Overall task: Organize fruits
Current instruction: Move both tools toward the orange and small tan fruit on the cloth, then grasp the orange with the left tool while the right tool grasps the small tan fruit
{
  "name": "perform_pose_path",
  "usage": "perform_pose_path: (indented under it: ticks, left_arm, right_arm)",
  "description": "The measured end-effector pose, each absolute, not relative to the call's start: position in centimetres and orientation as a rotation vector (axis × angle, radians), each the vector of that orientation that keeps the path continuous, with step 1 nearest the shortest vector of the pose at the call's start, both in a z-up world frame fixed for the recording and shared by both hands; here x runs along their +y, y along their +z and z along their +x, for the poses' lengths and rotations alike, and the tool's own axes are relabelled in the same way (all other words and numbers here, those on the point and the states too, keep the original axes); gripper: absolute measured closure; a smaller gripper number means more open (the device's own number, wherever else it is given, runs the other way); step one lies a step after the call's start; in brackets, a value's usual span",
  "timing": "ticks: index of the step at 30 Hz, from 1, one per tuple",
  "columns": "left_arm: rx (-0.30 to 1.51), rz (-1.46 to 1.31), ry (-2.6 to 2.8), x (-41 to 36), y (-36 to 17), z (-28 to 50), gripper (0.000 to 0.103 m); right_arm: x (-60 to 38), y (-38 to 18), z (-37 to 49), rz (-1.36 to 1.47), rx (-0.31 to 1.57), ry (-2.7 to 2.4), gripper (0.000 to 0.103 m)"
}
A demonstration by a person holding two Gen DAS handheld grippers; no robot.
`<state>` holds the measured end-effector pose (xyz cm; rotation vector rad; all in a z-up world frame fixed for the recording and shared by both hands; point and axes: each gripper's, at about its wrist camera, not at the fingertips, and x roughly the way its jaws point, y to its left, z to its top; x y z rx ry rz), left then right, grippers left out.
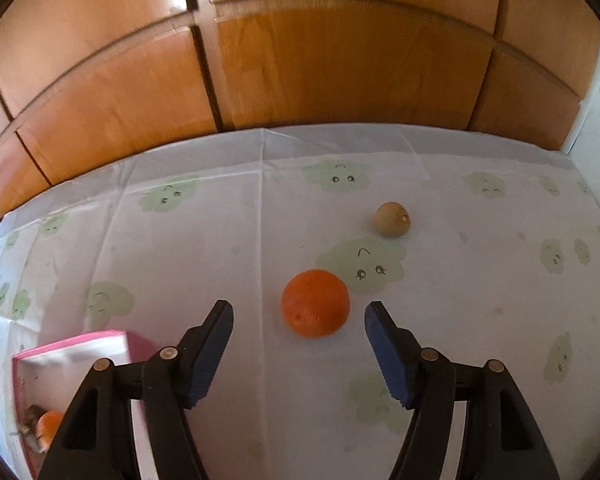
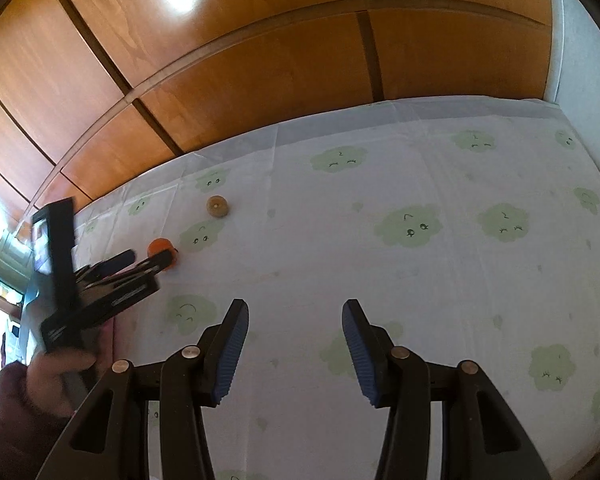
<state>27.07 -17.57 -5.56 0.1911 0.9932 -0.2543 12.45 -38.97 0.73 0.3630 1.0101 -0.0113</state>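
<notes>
Left tool (image 1: 299,322): black arms, blue ribbed pads, jaws apart and empty. It hangs over the bench with the orange just ahead of the gap between its tips, the pads clear of the fruit on both sides.

Right tool (image 2: 295,318): same build, jaws partly open, nothing between them; only bare cloth lies below.

Hand (image 2: 58,376): seen at the lower left of the right wrist view, with a dark red sleeve (image 2: 4,420), gripping the handle of the left tool.

Box (image 1: 76,354): pink-walled, white inside, at the near left of the bench beside the left tool. Inside it, one orange fruit (image 1: 49,424) and a brownish item too blurred to name.

Bench (image 1: 180,248): covered with a white cloth printed with pale green clouds bearing small drawn faces; fold creases run across it.

Orange (image 1: 315,303): round, bright, dimpled skin, a small navel facing the camera. It rests on the cloth near the bench's middle, touching nothing.

Brown fruit (image 1: 393,219): small, round, tan, with a pale spot on its side. It sits farther back and to the right of the orange, well apart from it.

Cabinet (image 1: 300,60): glossy orange-brown wooden panels with dark seams, standing along the far edge of the bench.

Wall (image 2: 584,60): pale, at the far right.
</notes>
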Motion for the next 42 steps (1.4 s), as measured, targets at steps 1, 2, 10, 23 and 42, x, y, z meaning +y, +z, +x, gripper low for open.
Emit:
perform_pose_path:
  ticks: [1, 2, 10, 23, 42]
  left_arm:
    - [1.0, 0.188, -0.251, -17.7, -6.0, 27.5, 0.034]
    - [1.016, 0.183, -0.252, -17.8, -6.6, 28.0, 0.036]
    - [1.048, 0.107, -0.284, -17.4, -7.3, 27.1, 0.064]
    - [0.905, 0.19, -0.378, -18.3, -5.2, 10.2, 0.064]
    - [0.827, 0.2, -0.439, -16.9, -8.3, 6.9, 0.063]
  right_arm:
    - [-38.8, 0.7, 12.5, 0.355, 1.011, -0.011, 0.054]
    - [-38.8, 0.7, 12.5, 0.345, 1.011, -0.011, 0.054]
    - [-38.4, 0.8, 12.3, 0.296, 1.0, -0.03, 0.054]
    - [-38.5, 0.0, 11.9, 0.336, 1.03, -0.013, 0.054]
    - [-32.9, 0.1, 16.3, 0.229, 1.074, 0.21, 0.054]
